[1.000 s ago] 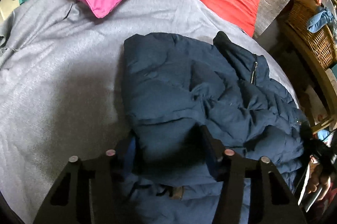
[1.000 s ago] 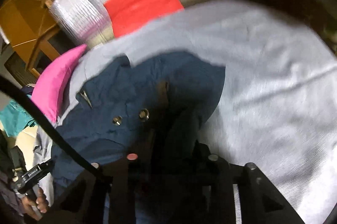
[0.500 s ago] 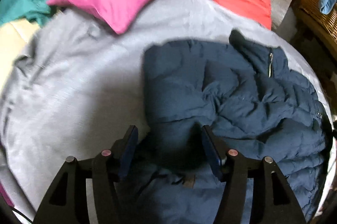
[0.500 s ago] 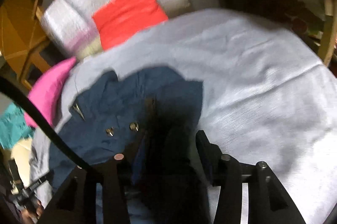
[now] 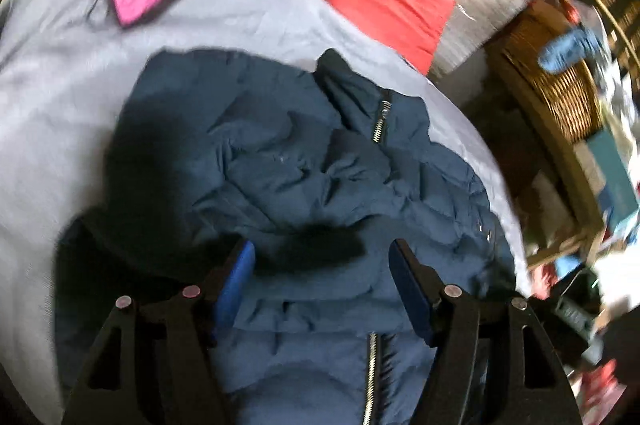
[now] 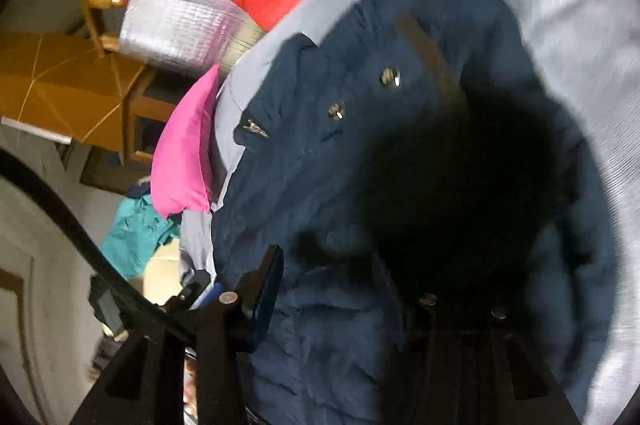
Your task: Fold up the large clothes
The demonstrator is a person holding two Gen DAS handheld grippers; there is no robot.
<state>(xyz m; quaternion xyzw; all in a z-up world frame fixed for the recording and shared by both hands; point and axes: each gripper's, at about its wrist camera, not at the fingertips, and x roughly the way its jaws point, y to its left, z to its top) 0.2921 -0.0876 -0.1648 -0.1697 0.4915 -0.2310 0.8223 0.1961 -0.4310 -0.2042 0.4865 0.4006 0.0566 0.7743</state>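
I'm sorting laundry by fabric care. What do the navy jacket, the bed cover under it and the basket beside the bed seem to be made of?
Navy jacket: likely a smooth synthetic shell over padding, going by its puffy quilted creases, with a metal zipper.
Bed cover: matte grey woven cloth with a fine ribbed texture.
Basket: brown woven wicker, its lattice visible despite blur.

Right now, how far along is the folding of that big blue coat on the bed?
Early to midway, I'd judge. Done: the navy puffer jacket lies gathered on the grey bedspread, one side apparently turned over the middle. In hand: nothing gripped; the left gripper is opening above the jacket, the right gripper stands open. Left: it's still rumpled, its zipper exposed, so more folds remain.
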